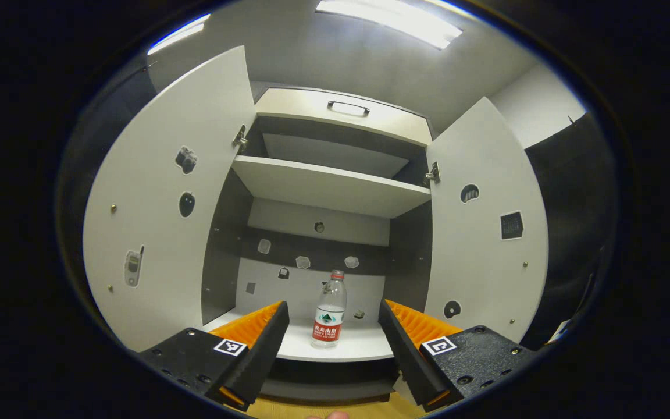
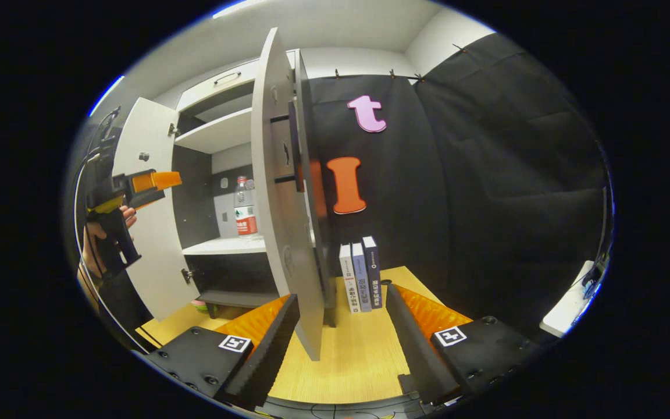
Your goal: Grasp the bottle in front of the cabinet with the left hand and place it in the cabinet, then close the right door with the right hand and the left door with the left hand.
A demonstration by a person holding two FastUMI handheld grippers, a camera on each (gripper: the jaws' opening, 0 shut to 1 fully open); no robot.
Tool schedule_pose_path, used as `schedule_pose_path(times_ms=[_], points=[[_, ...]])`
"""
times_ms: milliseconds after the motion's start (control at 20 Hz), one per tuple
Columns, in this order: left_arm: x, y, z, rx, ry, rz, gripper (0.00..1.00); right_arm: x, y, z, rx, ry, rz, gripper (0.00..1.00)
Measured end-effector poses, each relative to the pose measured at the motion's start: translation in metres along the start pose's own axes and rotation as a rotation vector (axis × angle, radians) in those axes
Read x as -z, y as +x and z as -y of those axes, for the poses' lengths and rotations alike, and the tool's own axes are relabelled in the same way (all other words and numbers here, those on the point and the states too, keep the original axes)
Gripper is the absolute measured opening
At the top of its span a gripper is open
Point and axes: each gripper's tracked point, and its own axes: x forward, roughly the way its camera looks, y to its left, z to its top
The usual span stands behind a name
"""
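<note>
In the left gripper view, the left gripper (image 1: 332, 326) had its jaws spread wide and empty, touching nothing. The bottle (image 1: 330, 311) stood upright between them in the picture but farther off, on the lower shelf (image 1: 364, 349) of the cabinet (image 1: 335, 174), near the shelf's front edge and apart from both fingers. The left door (image 1: 166, 198) and the right door (image 1: 483, 221) both stood swung open to either side. An upper shelf (image 1: 329, 186) crossed the cabinet above the bottle, and a drawer with a handle (image 1: 348, 107) sat at the top. Small stickers on the doors and back panel were too small to make out. A fingertip showed at the bottom edge, cut off.

In the right gripper view, the right gripper (image 2: 341, 329) also had its jaws wide apart, holding nothing. The front edge of the right door (image 2: 280, 192) ran down between its fingers, nearer the left one; whether it touched either finger could not be told. Past that door the bottle (image 2: 245, 208) stood on the lower shelf (image 2: 224, 245), partly hidden by the door's edge. The left gripper (image 2: 149, 181) showed far left, held by a hand (image 2: 99, 233) in front of the left door (image 2: 143, 215); its jaws' spread was hard to judge there. Three books (image 2: 361, 276) stood upright on the tabletop (image 2: 341, 361) beside the cabinet, against the black cloth wall.
</note>
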Motion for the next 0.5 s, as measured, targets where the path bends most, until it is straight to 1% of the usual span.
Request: schedule_pose_path(times_ms=[100,200,250,400,500], points=[[0.015,-0.027,0.002,-0.034,0.01,-0.024,0.94,-0.007,0.003,-0.01,-0.047,0.001,0.008,0.98],[0.031,-0.049,0.003,-0.058,-0.011,-0.039,0.94,-0.011,0.001,-0.02,-0.091,0.016,0.009,0.98],[0.042,-0.059,0.003,-0.066,-0.028,-0.05,0.94,-0.013,0.0,-0.022,-0.095,0.017,0.01,0.98],[0.068,-0.08,-0.001,-0.081,-0.052,-0.091,0.94,-0.009,0.007,-0.011,-0.038,-0.021,-0.003,0.98],[0.074,-0.086,-0.009,-0.083,-0.033,-0.108,0.94,-0.019,0.014,-0.006,-0.003,-0.042,0.008,0.98]])
